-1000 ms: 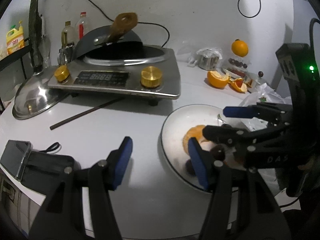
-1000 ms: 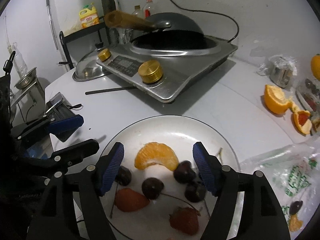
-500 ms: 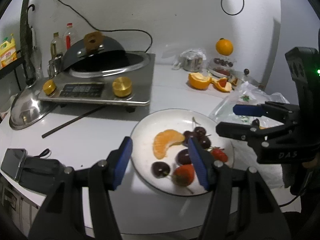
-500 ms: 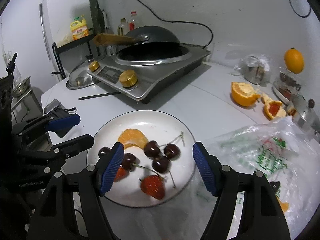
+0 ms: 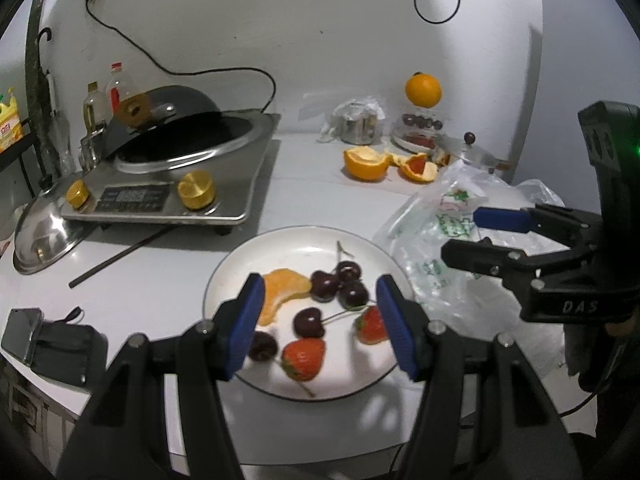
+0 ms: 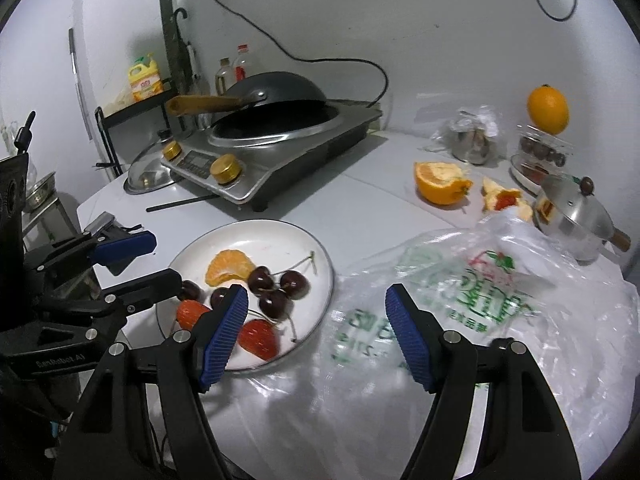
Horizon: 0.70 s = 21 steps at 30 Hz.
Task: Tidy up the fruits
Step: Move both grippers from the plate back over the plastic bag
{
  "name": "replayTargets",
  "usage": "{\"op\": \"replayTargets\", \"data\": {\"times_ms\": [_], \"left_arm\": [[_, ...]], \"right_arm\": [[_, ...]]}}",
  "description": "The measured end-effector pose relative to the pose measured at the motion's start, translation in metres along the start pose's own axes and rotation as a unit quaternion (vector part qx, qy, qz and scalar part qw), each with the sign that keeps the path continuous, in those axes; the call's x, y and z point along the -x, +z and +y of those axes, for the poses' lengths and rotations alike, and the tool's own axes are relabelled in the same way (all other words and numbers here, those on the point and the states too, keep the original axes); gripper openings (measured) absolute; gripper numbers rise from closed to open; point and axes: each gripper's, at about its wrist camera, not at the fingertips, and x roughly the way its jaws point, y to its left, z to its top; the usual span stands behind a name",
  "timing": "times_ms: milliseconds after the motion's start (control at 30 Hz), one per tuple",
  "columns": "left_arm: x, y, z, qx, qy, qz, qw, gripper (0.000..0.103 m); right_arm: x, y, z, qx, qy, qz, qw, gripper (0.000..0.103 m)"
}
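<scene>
White plate (image 5: 224, 280) is sitting on the bench (image 5: 160, 264), gathering cherries (image 5: 340, 284), strawberries (image 5: 303, 354) and an orange segment (image 5: 282, 292) in one place. Both tools are hanging above, empty: left tool (image 5: 318, 320) half open over the fruit, right tool (image 6: 316, 330) gaping wide over the bag (image 6: 480, 280), likely readying another pick.

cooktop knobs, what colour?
Gold, both knobs on the steel cooktop. Clearest in the left wrist view.

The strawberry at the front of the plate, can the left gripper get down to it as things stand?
Probably yes. The left gripper is open and empty above the plate, and the strawberry lies uncovered; a cherry sits close beside it.
</scene>
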Motion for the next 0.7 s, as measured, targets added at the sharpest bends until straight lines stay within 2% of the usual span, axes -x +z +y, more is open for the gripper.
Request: {"op": "replayTargets", "data": {"times_ms": [700], "left_arm": [[-0.023, 0.014, -0.077, -0.040, -0.027, 0.019, 0.9986, 0.060]], "right_arm": [[0.037, -0.044, -0.090, -0.065, -0.043, -0.007, 0.997, 0.074]]}}
